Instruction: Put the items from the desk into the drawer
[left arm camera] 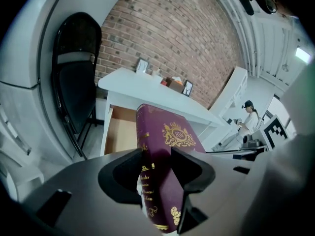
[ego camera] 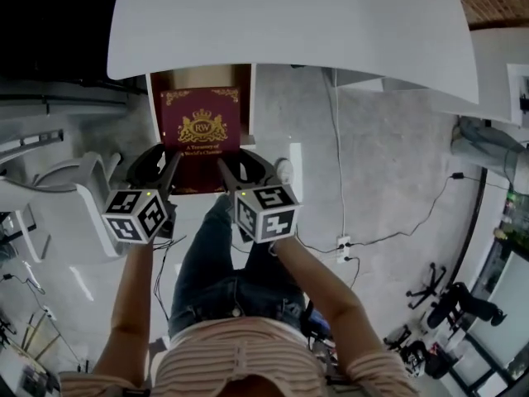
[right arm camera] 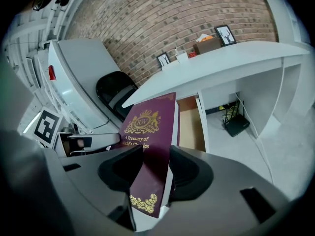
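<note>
Book (ego camera: 201, 126) clamped by left gripper (left arm camera: 156, 154) and right gripper (right arm camera: 156, 154) fingers (right arm camera: 189, 168); only left gripper view shows spine (left arm camera: 143, 132)

black chair (left arm camera: 74, 82) – upright | brick wall (left arm camera: 182, 38) behind | power strip (ego camera: 343, 246) on grey floor (ego camera: 388, 139) | person in white (left arm camera: 249, 119) – far off

The drawer (ego camera: 198, 74) is standing open under the left part of the desk (ego camera: 289, 23). The book (ego camera: 201, 135) is hanging over it, cover up. The left gripper (ego camera: 169, 169) is clamping its near left corner and the right gripper (ego camera: 227, 172) its near right corner. Picture frames (right arm camera: 225, 35) and a box (right arm camera: 206, 44) are standing on the desk by the wall. A chair (left arm camera: 74, 97) is standing left of the desk.
</note>
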Tool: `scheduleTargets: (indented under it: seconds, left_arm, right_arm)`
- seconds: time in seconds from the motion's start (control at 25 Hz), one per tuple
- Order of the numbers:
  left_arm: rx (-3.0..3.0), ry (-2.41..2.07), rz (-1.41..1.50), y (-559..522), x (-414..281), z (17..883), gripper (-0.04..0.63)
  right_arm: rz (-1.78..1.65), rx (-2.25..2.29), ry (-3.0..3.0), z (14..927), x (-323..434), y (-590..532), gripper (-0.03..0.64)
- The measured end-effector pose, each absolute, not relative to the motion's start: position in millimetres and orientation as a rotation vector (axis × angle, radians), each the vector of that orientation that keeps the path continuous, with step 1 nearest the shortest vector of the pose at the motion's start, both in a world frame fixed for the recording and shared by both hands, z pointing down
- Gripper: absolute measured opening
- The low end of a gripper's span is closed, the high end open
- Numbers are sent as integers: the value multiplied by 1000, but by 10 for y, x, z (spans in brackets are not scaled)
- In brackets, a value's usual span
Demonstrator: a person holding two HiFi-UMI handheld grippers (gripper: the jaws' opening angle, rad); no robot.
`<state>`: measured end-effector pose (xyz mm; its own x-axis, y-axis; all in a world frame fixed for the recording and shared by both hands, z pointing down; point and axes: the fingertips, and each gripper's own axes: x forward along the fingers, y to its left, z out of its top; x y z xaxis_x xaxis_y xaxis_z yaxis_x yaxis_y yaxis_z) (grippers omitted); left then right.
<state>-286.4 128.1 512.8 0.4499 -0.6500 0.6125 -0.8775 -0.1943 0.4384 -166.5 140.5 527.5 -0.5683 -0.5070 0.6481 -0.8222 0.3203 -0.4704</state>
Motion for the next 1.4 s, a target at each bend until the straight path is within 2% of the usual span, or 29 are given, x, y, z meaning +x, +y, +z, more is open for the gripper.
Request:
scheduleTargets:
  seconds: [0.88,1.4]
  left_arm:
    - [1789,-1198,459,731,-3008,6296,189]
    - [1763,-1225,418,383,-3099,6585,186]
  right_arm:
    - [1208,1157,-2048,6353,-1798,878,178]
    - [1197,1186,-2034,6596,-1887,514,178]
